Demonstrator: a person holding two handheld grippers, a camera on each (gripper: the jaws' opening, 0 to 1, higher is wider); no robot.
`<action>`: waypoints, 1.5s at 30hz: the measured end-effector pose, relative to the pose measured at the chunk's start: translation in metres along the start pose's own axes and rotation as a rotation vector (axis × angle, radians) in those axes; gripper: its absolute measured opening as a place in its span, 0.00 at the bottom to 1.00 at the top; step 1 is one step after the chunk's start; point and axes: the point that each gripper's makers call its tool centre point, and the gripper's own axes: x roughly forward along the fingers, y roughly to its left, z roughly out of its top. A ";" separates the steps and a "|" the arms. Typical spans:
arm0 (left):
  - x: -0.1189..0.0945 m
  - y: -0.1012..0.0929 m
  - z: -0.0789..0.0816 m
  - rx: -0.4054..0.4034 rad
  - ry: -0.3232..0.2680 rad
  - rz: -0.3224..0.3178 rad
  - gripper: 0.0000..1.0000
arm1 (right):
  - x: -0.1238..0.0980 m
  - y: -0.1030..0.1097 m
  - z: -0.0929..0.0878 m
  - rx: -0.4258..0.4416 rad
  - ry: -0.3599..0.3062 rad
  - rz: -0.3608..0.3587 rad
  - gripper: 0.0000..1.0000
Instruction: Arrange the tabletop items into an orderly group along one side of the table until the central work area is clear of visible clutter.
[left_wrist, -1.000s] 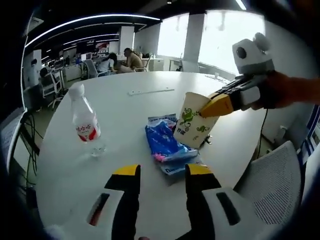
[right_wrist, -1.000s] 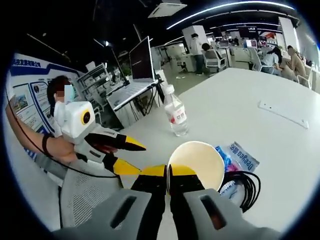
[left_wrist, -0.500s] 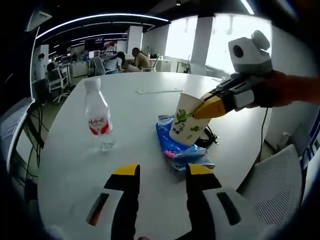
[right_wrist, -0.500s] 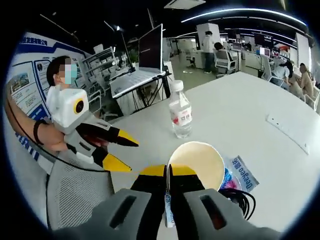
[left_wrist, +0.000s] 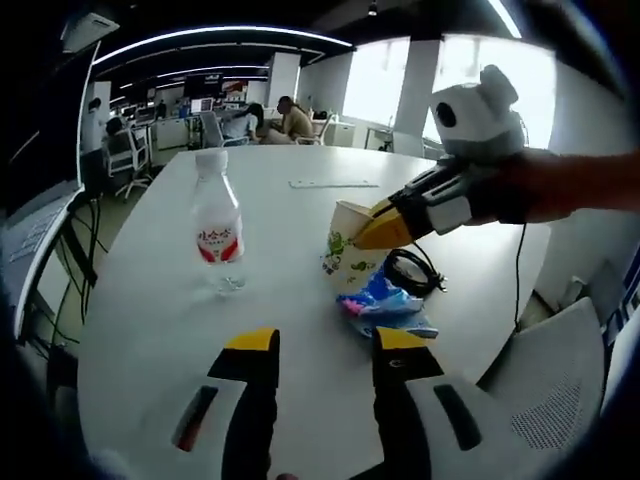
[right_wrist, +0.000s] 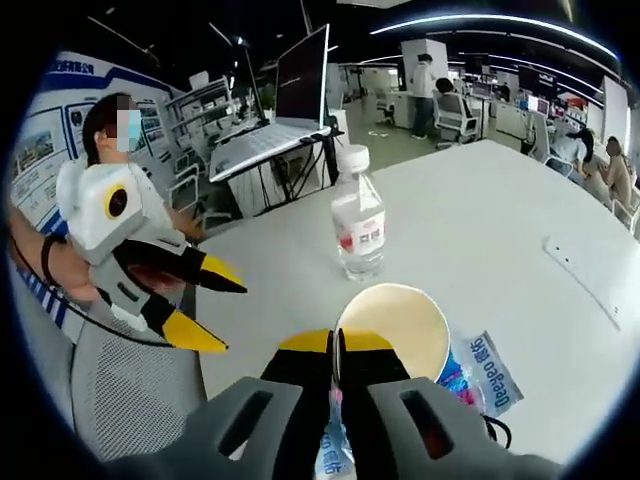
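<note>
Pinching the rim of the paper cup (right_wrist: 392, 328), the right gripper (right_wrist: 336, 342) holds it just above the white table (left_wrist: 150, 300), over a blue packet (left_wrist: 385, 300) beside a coiled black cable (left_wrist: 412, 270). Nearby, the left gripper (left_wrist: 320, 345) hovers with jaws apart, empty, near the upright water bottle (left_wrist: 218, 225).

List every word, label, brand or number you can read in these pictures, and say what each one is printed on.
"Deepeo": on the blue plastic packet lying beside the paper cup, read in the right gripper view; small characters beside it are illegible.
Red label on the clear plastic water bottle: white characters, too blurred to read.
Green print on the paper cup: no words legible.
Blue wall poster: text too small to read.
</note>
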 end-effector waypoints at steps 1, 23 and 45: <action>0.001 0.001 -0.001 0.000 0.001 0.002 0.36 | 0.004 -0.003 0.001 -0.002 0.007 -0.007 0.00; -0.002 0.010 -0.003 -0.039 -0.006 0.036 0.36 | 0.054 -0.040 0.003 0.000 0.078 -0.041 0.00; -0.012 0.012 -0.009 -0.033 -0.002 0.061 0.36 | 0.097 -0.044 0.022 -0.124 0.130 -0.051 0.00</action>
